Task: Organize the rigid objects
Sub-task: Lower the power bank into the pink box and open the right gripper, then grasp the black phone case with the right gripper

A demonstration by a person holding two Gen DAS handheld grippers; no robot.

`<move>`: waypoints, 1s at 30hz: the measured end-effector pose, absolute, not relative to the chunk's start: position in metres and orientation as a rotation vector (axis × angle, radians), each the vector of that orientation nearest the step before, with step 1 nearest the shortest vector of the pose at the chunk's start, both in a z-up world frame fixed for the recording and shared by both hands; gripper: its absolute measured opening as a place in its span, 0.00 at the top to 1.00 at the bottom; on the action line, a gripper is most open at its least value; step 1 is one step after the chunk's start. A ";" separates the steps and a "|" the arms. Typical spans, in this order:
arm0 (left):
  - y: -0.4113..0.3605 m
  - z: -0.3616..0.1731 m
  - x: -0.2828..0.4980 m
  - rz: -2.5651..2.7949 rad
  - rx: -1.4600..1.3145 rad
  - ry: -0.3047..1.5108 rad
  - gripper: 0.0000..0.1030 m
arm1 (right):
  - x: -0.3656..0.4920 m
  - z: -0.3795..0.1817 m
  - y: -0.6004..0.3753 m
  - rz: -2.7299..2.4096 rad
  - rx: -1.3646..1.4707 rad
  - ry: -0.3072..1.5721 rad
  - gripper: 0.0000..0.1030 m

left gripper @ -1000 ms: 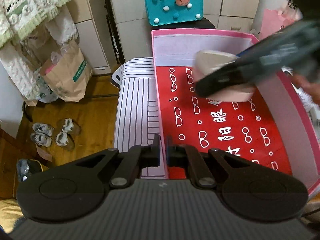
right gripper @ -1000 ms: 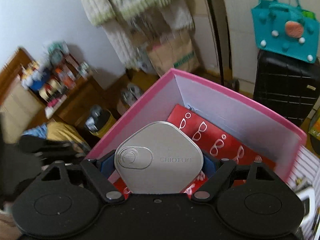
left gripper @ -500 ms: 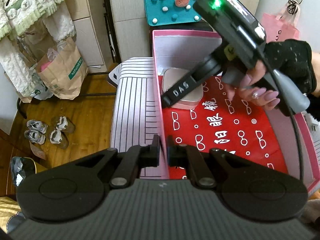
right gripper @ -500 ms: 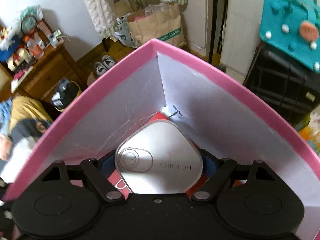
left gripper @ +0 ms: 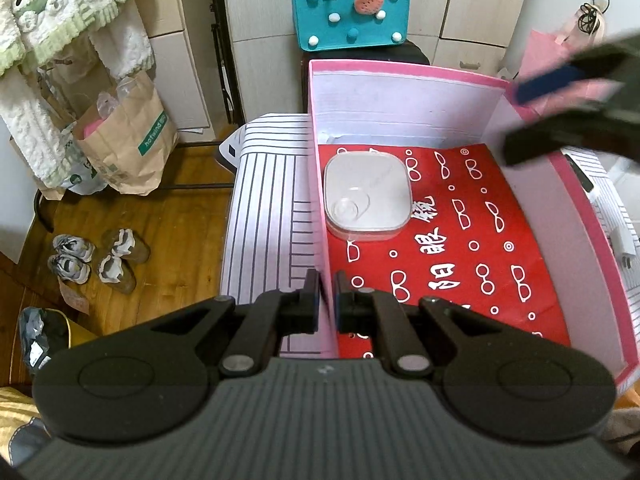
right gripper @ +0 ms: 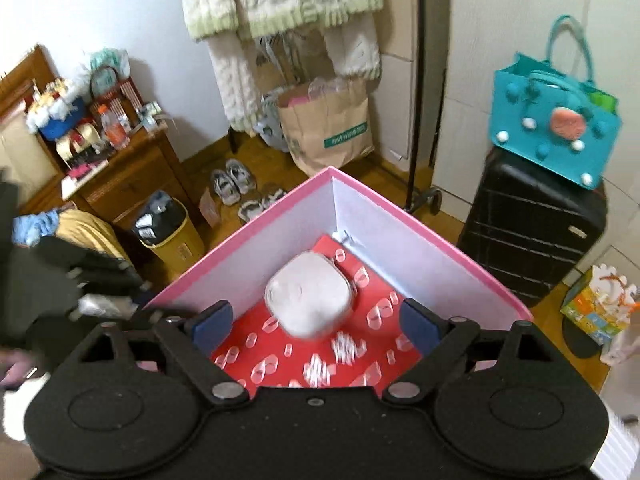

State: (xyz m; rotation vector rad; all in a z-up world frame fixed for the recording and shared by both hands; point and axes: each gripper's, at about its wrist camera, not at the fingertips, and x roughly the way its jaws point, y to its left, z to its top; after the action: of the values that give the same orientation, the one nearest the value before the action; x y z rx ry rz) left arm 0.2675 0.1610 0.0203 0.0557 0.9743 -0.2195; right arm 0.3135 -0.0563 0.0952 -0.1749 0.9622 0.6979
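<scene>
A white rounded-square case (left gripper: 367,200) (right gripper: 308,300) lies flat on the red patterned floor of the pink box (left gripper: 400,68), in its far left corner. My right gripper (right gripper: 314,320) hovers above and behind the case. Its jaws are opening, with nothing between the blue pads. In the left wrist view it shows as a blur over the box's far right corner (left gripper: 516,120). My left gripper (left gripper: 327,300) is shut on the box's left wall near the front, one finger inside and one outside.
The box rests on a white cloth with black stripes (left gripper: 272,208). Behind it a teal felt bag (left gripper: 352,8) sits on a black suitcase (right gripper: 532,224). A paper bag (left gripper: 128,136), shoes (left gripper: 96,256) and a bin (right gripper: 168,232) stand on the wooden floor at left.
The right gripper carried the white case into the box's far left corner, let go of it, and drew back up and to the right. The left gripper kept its hold on the wall.
</scene>
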 end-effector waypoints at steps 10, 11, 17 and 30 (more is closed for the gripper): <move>0.157 0.022 0.263 -0.185 0.058 0.943 0.95 | 0.223 0.067 -0.151 0.584 -0.079 0.941 0.11; 0.156 0.022 0.262 -0.182 0.057 0.942 0.95 | 0.214 0.060 -0.158 0.565 -0.074 0.936 0.11; 0.155 0.025 0.265 -0.161 0.053 0.947 0.96 | 0.174 0.019 -0.182 0.425 -0.080 0.906 0.12; 0.152 0.031 0.254 -0.148 0.088 0.926 0.97 | 0.148 -0.036 -0.179 0.297 -0.047 0.916 0.17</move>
State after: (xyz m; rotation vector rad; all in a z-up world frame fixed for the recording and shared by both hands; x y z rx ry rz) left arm 0.2539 0.1516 0.0310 0.0881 0.9264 -0.1477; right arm 0.1479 -0.1792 -0.0356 -0.0472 0.9158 0.2968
